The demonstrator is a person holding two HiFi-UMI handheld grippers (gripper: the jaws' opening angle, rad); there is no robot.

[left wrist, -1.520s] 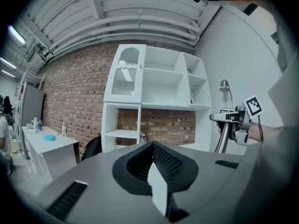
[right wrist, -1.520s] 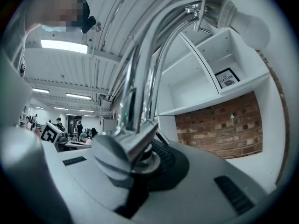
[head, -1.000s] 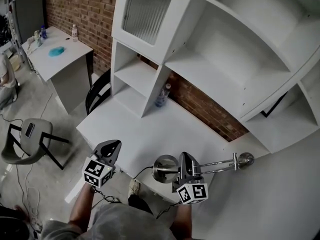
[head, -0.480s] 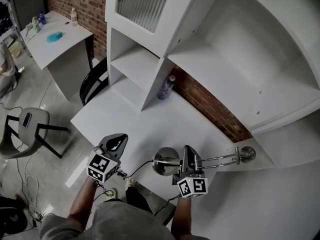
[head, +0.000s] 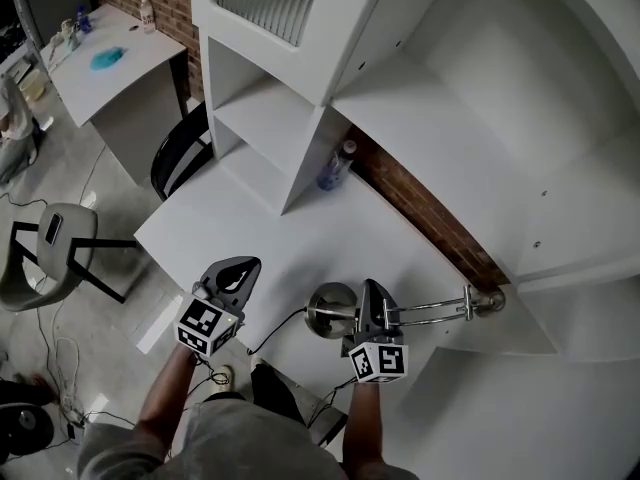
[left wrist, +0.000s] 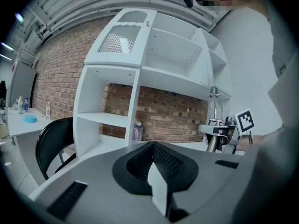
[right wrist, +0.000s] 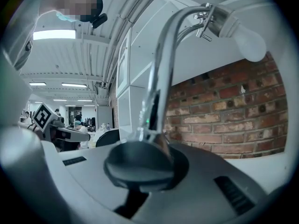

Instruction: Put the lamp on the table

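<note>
The chrome desk lamp (head: 330, 309) hangs level over the near edge of the white table (head: 250, 230). Its round base points left and its head (head: 489, 300) points right. I cannot tell whether the base touches the tabletop. My right gripper (head: 369, 301) is shut on the lamp's stem just right of the base. In the right gripper view the stem (right wrist: 158, 85) rises from the jaws to a bare bulb (right wrist: 248, 42). My left gripper (head: 236, 274) hovers left of the lamp, shut and empty. Its view shows the lamp (left wrist: 214, 121) off to the right.
A white shelving unit (head: 300, 98) stands on the back of the table, with a plastic bottle (head: 337, 165) beside it against the brick wall. A black chair (head: 175, 158) sits at the table's left end. The lamp's cord (head: 272, 334) drops off the front edge. A stool (head: 55, 258) stands at left.
The head view has shifted, so the table and shelves sit differently in frame. The right gripper keeps its hold on the lamp. The left gripper has edged slightly forward.
</note>
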